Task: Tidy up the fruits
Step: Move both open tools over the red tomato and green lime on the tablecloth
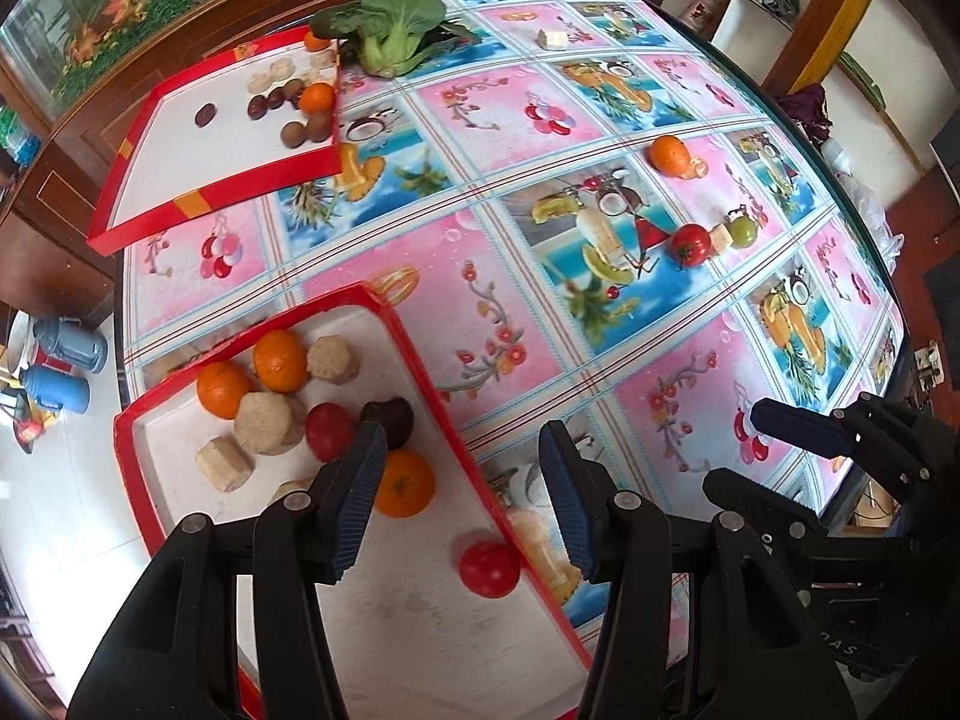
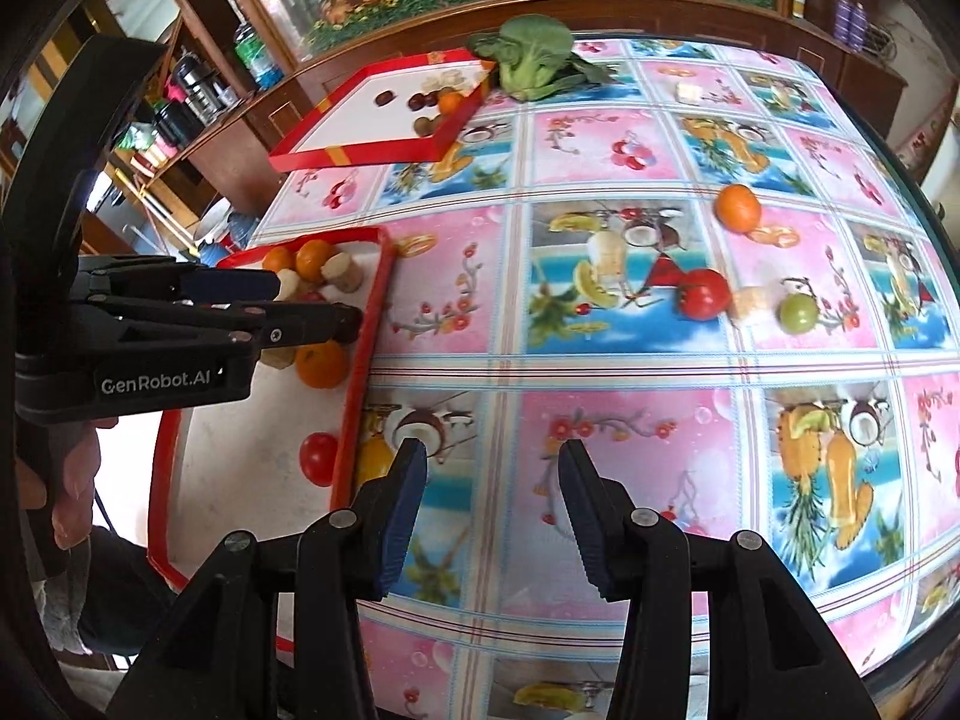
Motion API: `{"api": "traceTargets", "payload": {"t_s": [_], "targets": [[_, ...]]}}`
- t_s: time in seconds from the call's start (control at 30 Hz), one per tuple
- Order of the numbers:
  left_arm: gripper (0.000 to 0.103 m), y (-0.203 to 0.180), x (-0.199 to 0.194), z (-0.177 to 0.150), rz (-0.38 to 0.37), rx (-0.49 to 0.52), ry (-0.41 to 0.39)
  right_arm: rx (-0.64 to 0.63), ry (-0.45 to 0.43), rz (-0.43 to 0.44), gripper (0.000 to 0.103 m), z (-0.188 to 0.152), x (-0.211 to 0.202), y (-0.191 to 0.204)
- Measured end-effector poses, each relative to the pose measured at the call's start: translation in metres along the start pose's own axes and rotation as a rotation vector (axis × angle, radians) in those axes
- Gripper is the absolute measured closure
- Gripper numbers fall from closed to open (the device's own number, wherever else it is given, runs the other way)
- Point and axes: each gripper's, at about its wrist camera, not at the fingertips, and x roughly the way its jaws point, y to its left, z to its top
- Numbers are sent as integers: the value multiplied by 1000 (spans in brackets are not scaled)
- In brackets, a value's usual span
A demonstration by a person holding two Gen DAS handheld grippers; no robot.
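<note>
My left gripper [image 1: 462, 468] is open and empty above the near red tray [image 1: 420, 360], which holds oranges [image 1: 279, 360], beige cakes [image 1: 267, 423], a dark fruit [image 1: 390, 420] and a red tomato [image 1: 489, 569]. My right gripper [image 2: 492, 480] is open and empty over the tablecloth. Loose on the table lie an orange [image 2: 738, 208], a red tomato [image 2: 703, 294], a beige cake piece [image 2: 750, 303] and a green tomato [image 2: 798, 312]. The same loose items show in the left wrist view: orange [image 1: 669, 154], red tomato [image 1: 690, 245], green tomato [image 1: 744, 231].
A far red tray [image 1: 210, 195] holds dark fruits, kiwis, an orange and cakes. A leafy green vegetable [image 1: 396, 30] lies beside it. Another cake piece [image 1: 553, 39] sits at the far side. Blue flasks [image 1: 60, 372] stand on the floor left of the table.
</note>
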Motion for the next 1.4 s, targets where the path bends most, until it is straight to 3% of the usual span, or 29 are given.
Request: {"api": "traceTargets", "payload": {"t_s": [0.37, 1.0, 1.4], "targets": [[52, -32, 8, 14, -20, 32, 14, 98, 6, -14, 55, 0, -2, -46], [52, -61, 31, 36, -58, -7, 58, 173, 9, -36, 55, 7, 0, -108], [52, -93, 51, 61, -90, 54, 90, 282, -20, -68, 55, -1, -10, -160]]}}
